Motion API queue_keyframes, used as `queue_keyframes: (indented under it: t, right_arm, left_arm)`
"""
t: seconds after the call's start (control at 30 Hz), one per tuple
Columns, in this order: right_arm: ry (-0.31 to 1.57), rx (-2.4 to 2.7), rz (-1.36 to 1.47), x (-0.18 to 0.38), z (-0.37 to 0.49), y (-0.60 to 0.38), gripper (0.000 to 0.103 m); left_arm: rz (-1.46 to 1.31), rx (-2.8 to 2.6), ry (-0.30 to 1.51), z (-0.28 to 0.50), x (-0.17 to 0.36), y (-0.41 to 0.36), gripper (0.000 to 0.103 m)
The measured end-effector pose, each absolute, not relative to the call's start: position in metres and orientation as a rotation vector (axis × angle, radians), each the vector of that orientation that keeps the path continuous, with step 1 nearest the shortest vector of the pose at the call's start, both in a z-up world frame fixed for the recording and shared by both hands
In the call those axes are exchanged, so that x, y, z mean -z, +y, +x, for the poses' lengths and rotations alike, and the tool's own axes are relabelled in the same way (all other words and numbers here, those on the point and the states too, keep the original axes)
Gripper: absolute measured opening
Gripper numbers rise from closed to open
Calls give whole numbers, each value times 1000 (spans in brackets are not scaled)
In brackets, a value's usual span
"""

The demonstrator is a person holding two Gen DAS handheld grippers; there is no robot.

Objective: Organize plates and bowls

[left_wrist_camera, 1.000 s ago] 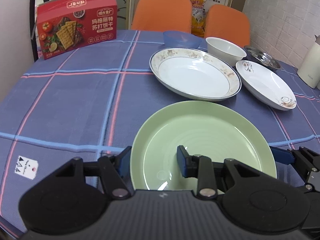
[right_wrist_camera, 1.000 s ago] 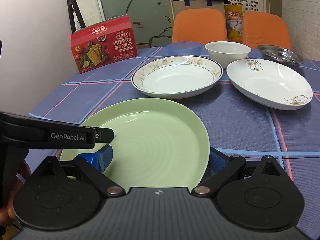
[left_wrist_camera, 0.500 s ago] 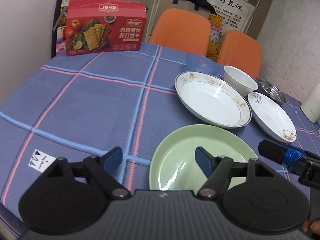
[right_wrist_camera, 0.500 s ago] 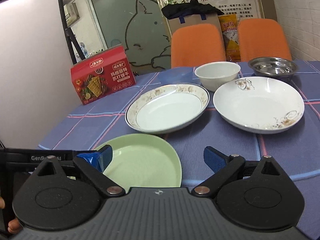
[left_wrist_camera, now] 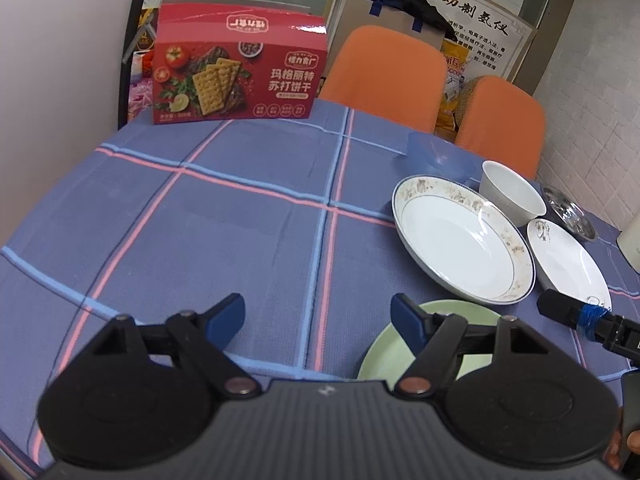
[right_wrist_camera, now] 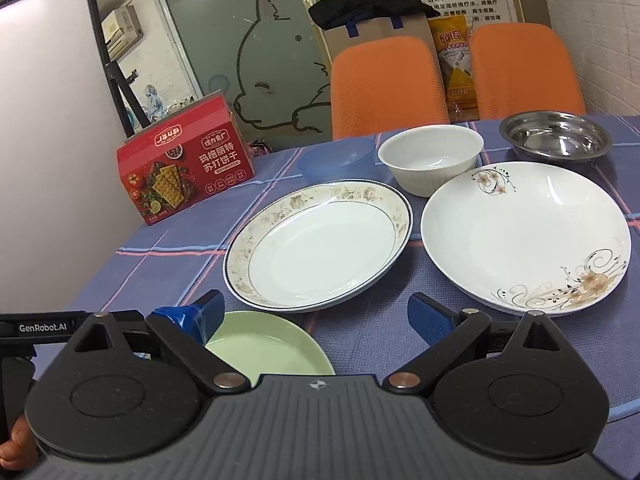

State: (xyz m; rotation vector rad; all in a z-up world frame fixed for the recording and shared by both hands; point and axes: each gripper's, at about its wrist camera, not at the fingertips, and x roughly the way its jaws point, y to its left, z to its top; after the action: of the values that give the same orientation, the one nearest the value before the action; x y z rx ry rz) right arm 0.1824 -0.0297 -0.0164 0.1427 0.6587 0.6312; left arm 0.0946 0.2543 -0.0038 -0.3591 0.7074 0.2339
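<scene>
"GenRobot.AI" on left gripper [right_wrist_camera: 188, 320] arm; red cracker box [left_wrist_camera: 239, 66] reads, probably, "苏打饼干".

Both grippers are raised above the tabletop, tilted downward. The left gripper [left_wrist_camera: 318, 312] has its jaws spread with nothing between them; the right gripper [right_wrist_camera: 316, 312] stands just beside it, jaws likewise apart and empty

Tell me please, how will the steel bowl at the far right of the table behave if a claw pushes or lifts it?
The steel bowl looks thin-walled and shallow, so probably light and unlikely to tip. Its shiny surface suggests that claw pads may slip on the rim. On the checked tablecloth it would likely slide, perhaps dragging the cloth. It seems stiff and not fragile.
</scene>
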Motion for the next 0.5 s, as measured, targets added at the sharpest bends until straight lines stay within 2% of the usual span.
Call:
queue_keyframes:
  t: [0.5]
  right_arm:
    - [769,-648,146,24,219,-26,86]
  left_arm:
    - [-381,-161,763,182,13,263,74]
